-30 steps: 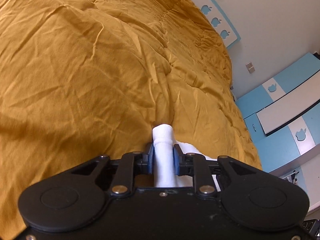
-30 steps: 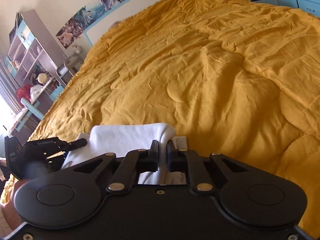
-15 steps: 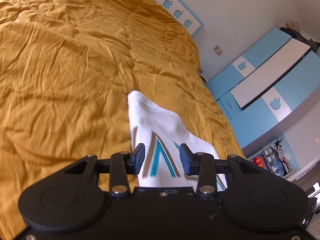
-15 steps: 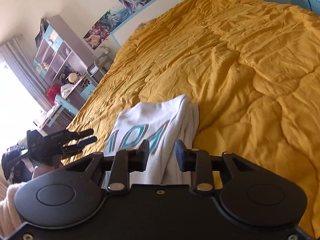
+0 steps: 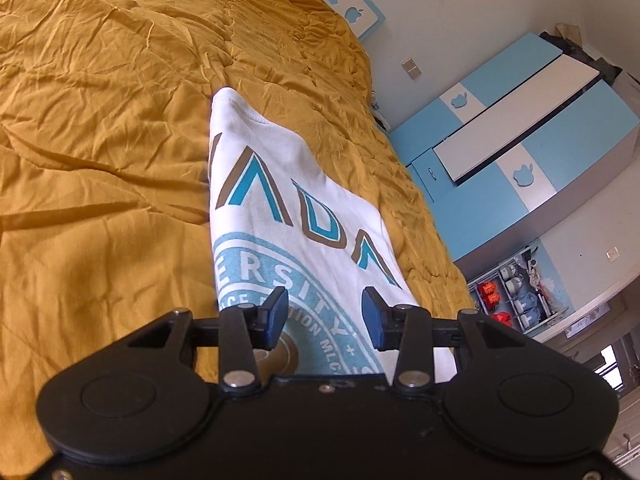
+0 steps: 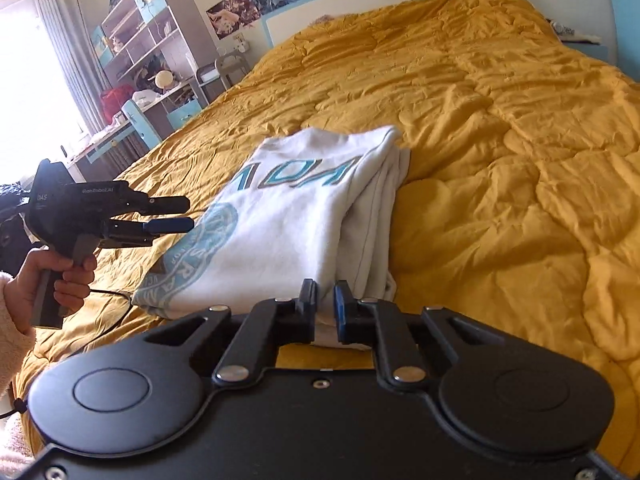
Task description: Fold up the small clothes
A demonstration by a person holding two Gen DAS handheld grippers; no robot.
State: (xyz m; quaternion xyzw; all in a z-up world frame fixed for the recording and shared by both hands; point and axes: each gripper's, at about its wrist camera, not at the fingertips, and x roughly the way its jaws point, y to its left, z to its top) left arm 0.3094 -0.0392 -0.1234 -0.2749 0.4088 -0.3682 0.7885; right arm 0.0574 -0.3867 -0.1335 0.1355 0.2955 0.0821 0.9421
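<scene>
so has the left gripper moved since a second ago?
Yes. The left gripper has backed off the folded white shirt lying on the yellow bedspread: far more shirt shows ahead of it. Its jaws have just been opening and pinch nothing.

Left gripper (image 5: 324, 316) has been opening, right gripper (image 6: 325, 304) closing, both empty

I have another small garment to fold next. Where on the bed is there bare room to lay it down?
The yellow quilt lies bare on the right of the folded white shirt and beyond it up to the headboard. It is crowded on the shirt's left edge, where the left gripper hovers open, and at its near edge by the right gripper.
</scene>
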